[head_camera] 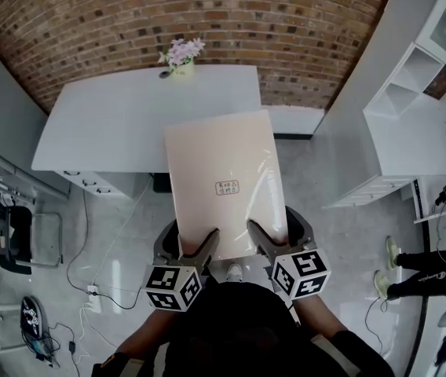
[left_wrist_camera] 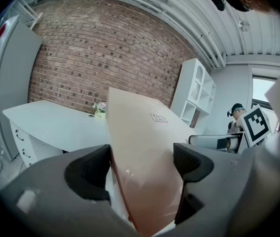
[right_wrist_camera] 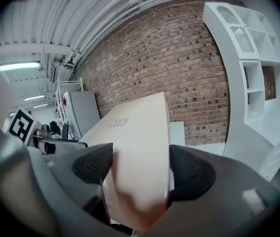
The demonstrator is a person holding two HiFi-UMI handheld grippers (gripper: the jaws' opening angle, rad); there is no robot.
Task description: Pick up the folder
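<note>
A pale pink folder [head_camera: 224,183] with a small printed stamp on its cover is held in the air in front of the white table [head_camera: 121,120]. It is flat, and its far edge reaches over the table's near edge in the head view. My left gripper [head_camera: 204,243] is shut on its near left corner, my right gripper [head_camera: 259,235] on its near right corner. In the left gripper view the folder [left_wrist_camera: 145,147] runs between the jaws of the left gripper [left_wrist_camera: 142,164]. In the right gripper view the folder [right_wrist_camera: 137,142] sits pinched in the right gripper [right_wrist_camera: 140,164].
A small pot of pink flowers [head_camera: 180,56] stands at the table's far edge against the brick wall [head_camera: 207,14]. White shelving [head_camera: 419,108] lines the right side. A person [head_camera: 431,261] stands at far right. Cables [head_camera: 89,289] lie on the floor at left.
</note>
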